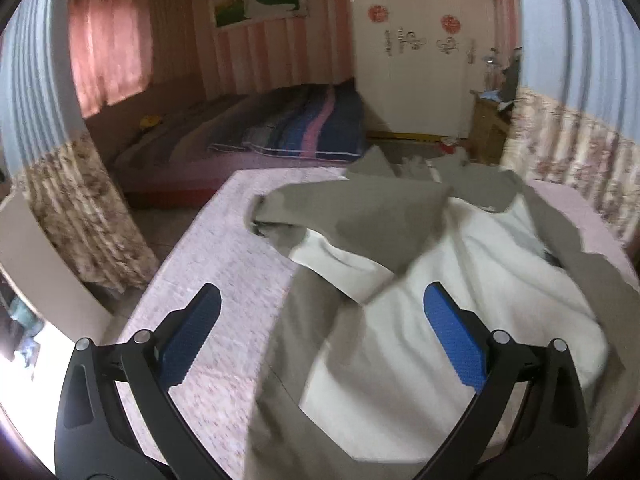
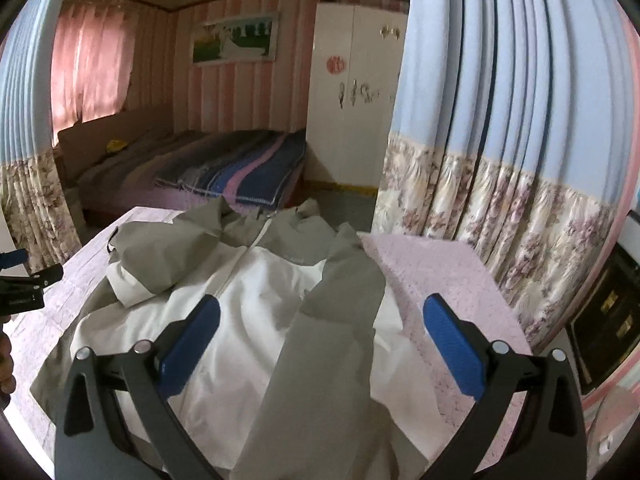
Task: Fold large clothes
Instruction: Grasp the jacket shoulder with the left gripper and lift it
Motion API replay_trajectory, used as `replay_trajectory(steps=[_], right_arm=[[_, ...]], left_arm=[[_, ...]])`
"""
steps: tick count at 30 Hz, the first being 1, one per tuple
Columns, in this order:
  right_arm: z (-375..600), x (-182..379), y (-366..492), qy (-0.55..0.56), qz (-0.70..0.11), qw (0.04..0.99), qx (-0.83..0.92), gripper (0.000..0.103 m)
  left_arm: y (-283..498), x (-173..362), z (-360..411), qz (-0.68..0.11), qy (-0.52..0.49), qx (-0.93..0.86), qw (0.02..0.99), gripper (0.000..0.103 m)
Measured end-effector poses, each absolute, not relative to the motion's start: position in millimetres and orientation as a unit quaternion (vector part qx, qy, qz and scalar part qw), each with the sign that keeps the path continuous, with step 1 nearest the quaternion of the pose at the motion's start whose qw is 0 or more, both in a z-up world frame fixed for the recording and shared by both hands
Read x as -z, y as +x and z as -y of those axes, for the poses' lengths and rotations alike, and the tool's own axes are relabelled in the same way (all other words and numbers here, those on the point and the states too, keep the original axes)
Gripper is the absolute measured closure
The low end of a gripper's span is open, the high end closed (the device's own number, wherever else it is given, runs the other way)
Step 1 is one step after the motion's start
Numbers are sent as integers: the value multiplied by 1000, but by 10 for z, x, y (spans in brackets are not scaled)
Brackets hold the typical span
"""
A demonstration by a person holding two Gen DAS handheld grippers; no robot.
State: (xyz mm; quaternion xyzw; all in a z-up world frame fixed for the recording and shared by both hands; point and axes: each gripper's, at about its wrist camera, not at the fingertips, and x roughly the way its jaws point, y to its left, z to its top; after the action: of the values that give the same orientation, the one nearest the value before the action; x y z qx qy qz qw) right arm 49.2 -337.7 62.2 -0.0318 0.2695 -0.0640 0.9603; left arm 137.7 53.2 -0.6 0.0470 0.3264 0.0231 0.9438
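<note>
A large grey and white jacket (image 2: 256, 308) lies spread on a table with a pink cloth (image 2: 432, 276). Both grey sleeves are laid across its white front. It also shows in the left wrist view (image 1: 460, 280). My left gripper (image 1: 322, 320) is open and empty, above the jacket's left edge. It also shows at the left edge of the right wrist view (image 2: 16, 268). My right gripper (image 2: 322, 328) is open and empty, above the right sleeve (image 2: 332, 340).
The pink-covered table (image 1: 208, 272) has bare cloth left and right of the jacket. Flowered blue curtains (image 2: 500, 184) hang close on the right and on the left (image 1: 76, 208). A bed (image 1: 280, 128) and a white wardrobe (image 1: 412, 60) stand beyond.
</note>
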Motion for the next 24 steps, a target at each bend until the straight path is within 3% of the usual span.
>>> replay_trajectory(steps=[11, 19, 24], right_arm=[[3332, -448, 1040, -100, -294, 946, 95, 2], [3405, -241, 1368, -104, -328, 934, 101, 2], [3403, -149, 1469, -102, -336, 931, 98, 2]], left_arm=[[2170, 171, -741, -365, 4, 3, 931, 3], [2770, 439, -1141, -392, -94, 45, 914, 3], [3187, 835, -1225, -447, -113, 46, 886, 21]])
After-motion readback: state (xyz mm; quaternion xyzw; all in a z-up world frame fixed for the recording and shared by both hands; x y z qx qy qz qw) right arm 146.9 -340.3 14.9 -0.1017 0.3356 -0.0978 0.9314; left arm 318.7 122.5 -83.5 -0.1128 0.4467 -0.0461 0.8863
